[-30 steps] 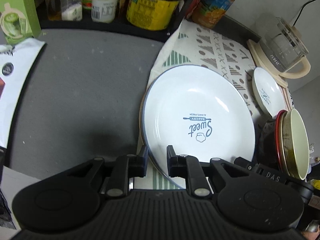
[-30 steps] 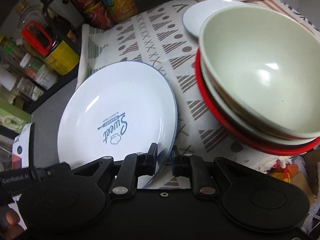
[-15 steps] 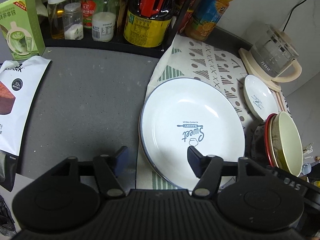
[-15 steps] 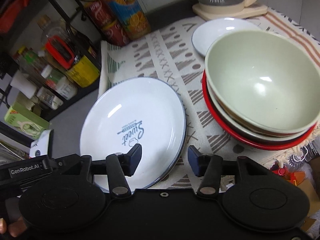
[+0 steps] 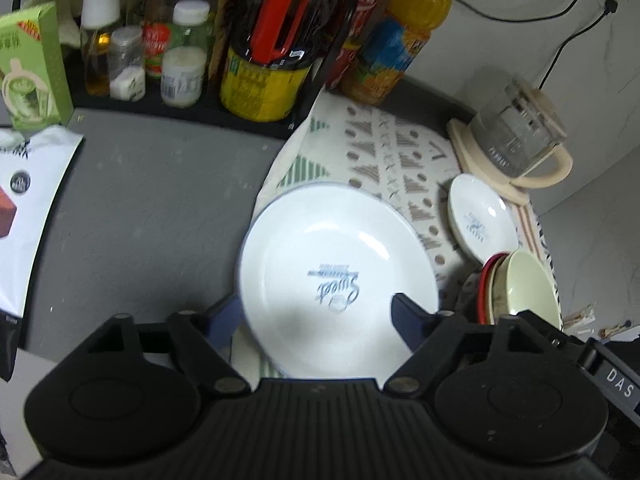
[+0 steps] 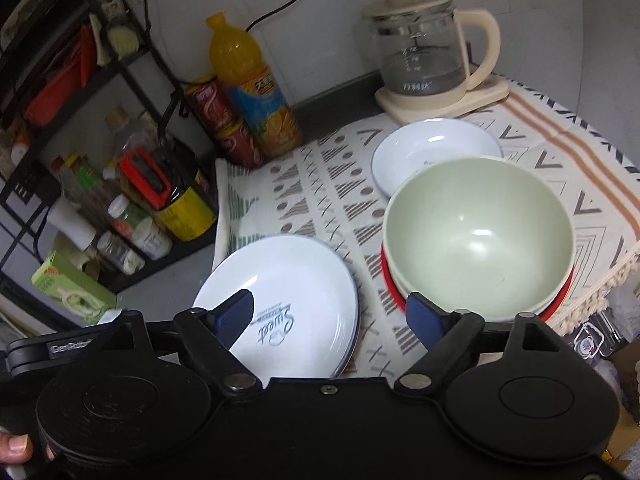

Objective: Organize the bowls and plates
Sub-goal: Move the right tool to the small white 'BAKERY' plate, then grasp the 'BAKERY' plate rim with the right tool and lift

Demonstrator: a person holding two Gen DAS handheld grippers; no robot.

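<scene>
A large white plate with a blue rim and "Sweet" print (image 5: 336, 276) (image 6: 288, 304) lies on the patterned cloth, on top of another plate. A pale green bowl (image 6: 476, 236) (image 5: 528, 284) sits stacked in a red-rimmed bowl to its right. A small white plate (image 6: 432, 152) (image 5: 480, 220) lies behind the bowls. My left gripper (image 5: 316, 314) is open and empty, raised above the large plate's near edge. My right gripper (image 6: 332, 314) is open and empty, raised above the gap between plate and bowls.
A glass kettle on a cream base (image 6: 424, 56) stands at the back right. An orange juice bottle (image 6: 252, 84), red cans and a black rack with jars and a yellow tin (image 5: 264, 80) line the back. A green box (image 5: 32, 68) and white pouch lie left on the grey counter (image 5: 152, 208).
Both grippers opened wide, letting go of the large plate's rim, and pulled up and back. The plate now lies flat on the stack.
</scene>
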